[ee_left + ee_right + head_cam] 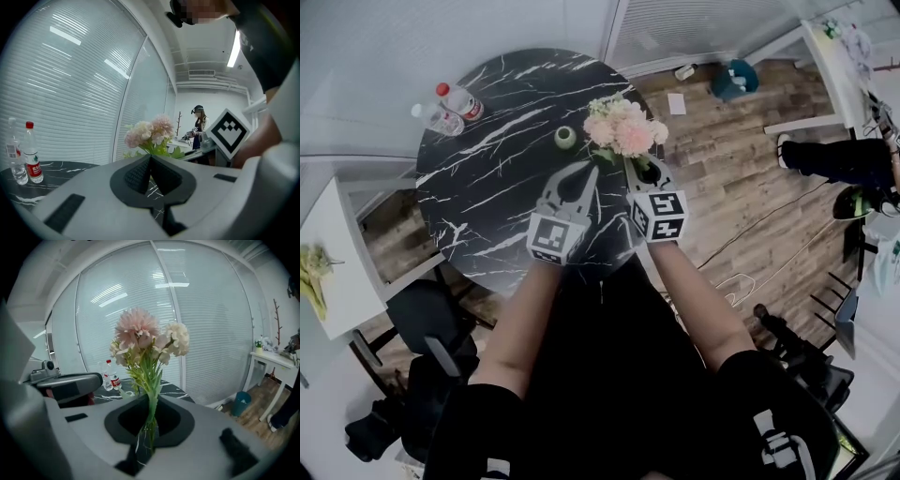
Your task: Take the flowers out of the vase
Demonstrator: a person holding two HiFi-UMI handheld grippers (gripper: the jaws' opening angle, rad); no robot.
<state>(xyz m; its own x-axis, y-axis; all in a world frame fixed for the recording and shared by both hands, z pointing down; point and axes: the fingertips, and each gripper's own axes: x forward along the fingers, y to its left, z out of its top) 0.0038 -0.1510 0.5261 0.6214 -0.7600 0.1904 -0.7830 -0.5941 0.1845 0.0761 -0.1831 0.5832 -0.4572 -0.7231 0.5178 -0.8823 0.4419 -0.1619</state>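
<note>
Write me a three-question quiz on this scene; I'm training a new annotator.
1. True or false: the left gripper holds the flowers.
2. How many bottles stand on the table?
3. What sits between the jaws of the right gripper: A a bottle, B flower stems, C nothing?
Key: 1 false, its jaws are shut on nothing. 2 two. 3 B.
</note>
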